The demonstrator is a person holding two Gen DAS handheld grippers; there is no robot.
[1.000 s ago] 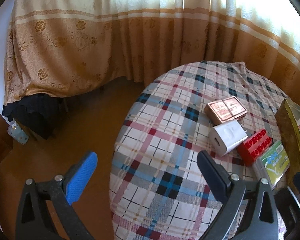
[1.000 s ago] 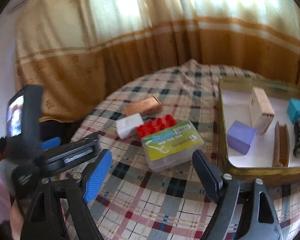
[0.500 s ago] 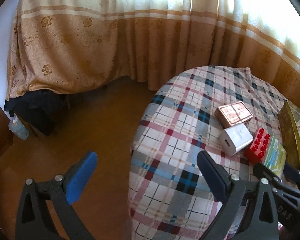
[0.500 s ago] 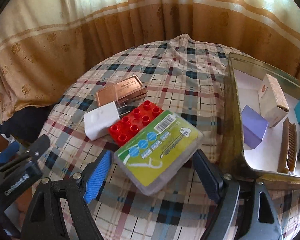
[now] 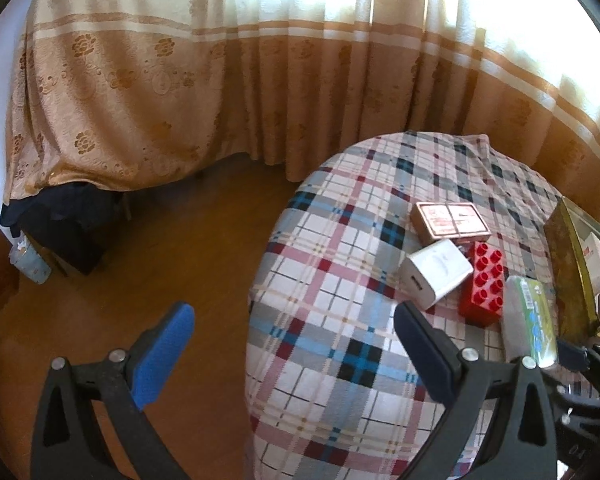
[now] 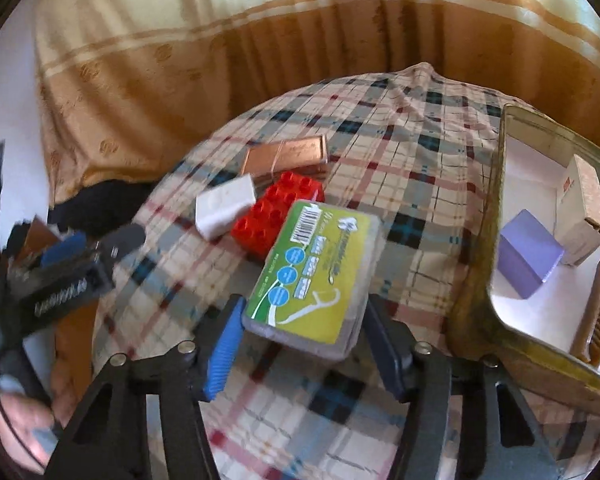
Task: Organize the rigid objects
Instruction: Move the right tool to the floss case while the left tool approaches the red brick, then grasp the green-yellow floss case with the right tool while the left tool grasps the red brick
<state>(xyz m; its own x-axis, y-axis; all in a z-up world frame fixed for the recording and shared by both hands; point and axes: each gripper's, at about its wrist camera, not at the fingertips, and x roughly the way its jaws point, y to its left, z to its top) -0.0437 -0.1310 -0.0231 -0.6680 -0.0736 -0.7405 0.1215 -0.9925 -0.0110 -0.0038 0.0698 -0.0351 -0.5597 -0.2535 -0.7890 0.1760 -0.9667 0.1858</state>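
Right hand-held gripper [image 6: 300,334] clenched on floss-pick box [image 6: 314,276], jaws just closing, pads pressing box's near end. Box on plaid worktop [image 6: 400,160], just left of tray [image 6: 476,264], long axis running away from gripper, leaning toward tray. Red brick [image 6: 278,214] touching box's far-left edge. Left hand-held gripper [image 5: 296,344] released, empty, well left over worktop edge; right hand nearer. Likely next move: lift, carry right over tray wall.
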